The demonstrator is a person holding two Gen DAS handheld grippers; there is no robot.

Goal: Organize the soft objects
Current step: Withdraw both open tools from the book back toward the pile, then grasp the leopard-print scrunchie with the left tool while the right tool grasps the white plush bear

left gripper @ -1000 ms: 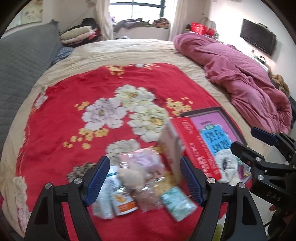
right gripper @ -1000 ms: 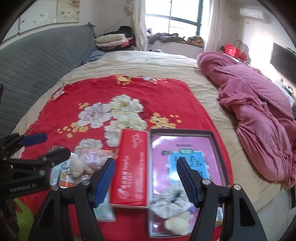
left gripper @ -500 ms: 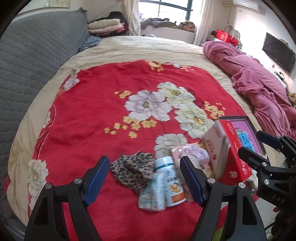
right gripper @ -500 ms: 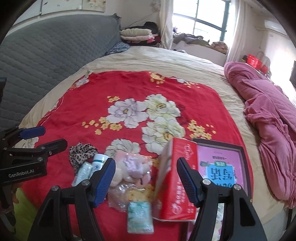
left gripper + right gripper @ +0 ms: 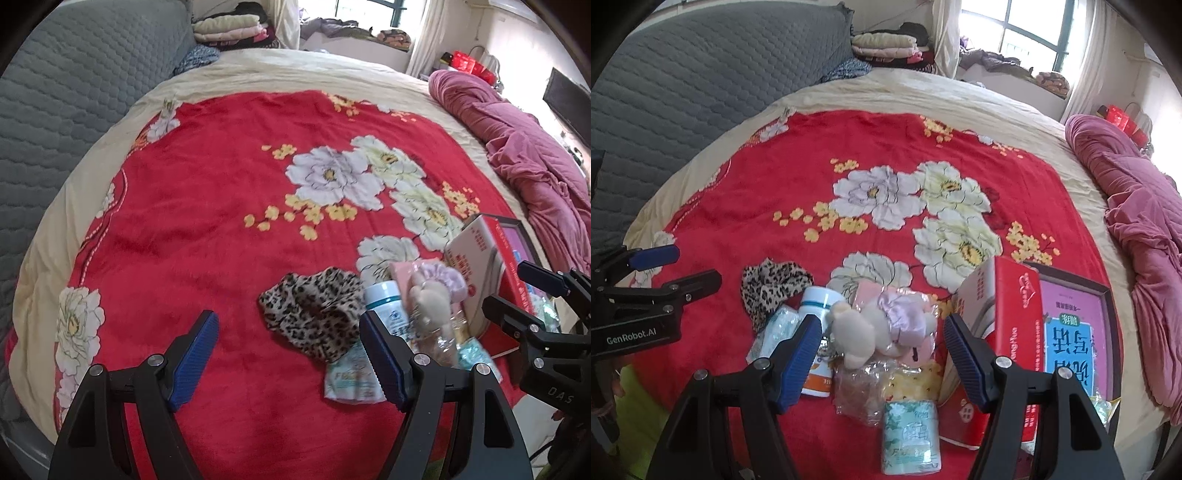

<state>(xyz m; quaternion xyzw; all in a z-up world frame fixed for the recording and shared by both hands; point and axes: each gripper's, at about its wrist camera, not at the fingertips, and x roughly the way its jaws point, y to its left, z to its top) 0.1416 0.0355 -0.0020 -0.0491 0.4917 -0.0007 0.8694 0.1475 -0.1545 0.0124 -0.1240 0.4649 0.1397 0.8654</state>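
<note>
Red floral blanket (image 5: 820,192) on a bed, a heap of small soft things piled at its near edge.

Both grippers hover with jaws wide and nothing between them: the left gripper (image 5: 288,354) over bare blanket just left of a leopard-print fabric scrunchie (image 5: 314,310), the right gripper (image 5: 879,354) above a beige plush toy (image 5: 855,338) and lilac satin scrunchie (image 5: 905,314). Crowding these are a white pill bottle with an orange label (image 5: 816,332), a clear crinkled plastic bag (image 5: 864,391), and a green tissue pack (image 5: 910,439). A tall red carton (image 5: 1008,332) stands right of the heap, against a dark-framed tray with a pink-and-blue printed base (image 5: 1075,325). A crumpled pink quilt (image 5: 1137,206) lies far right.
</note>
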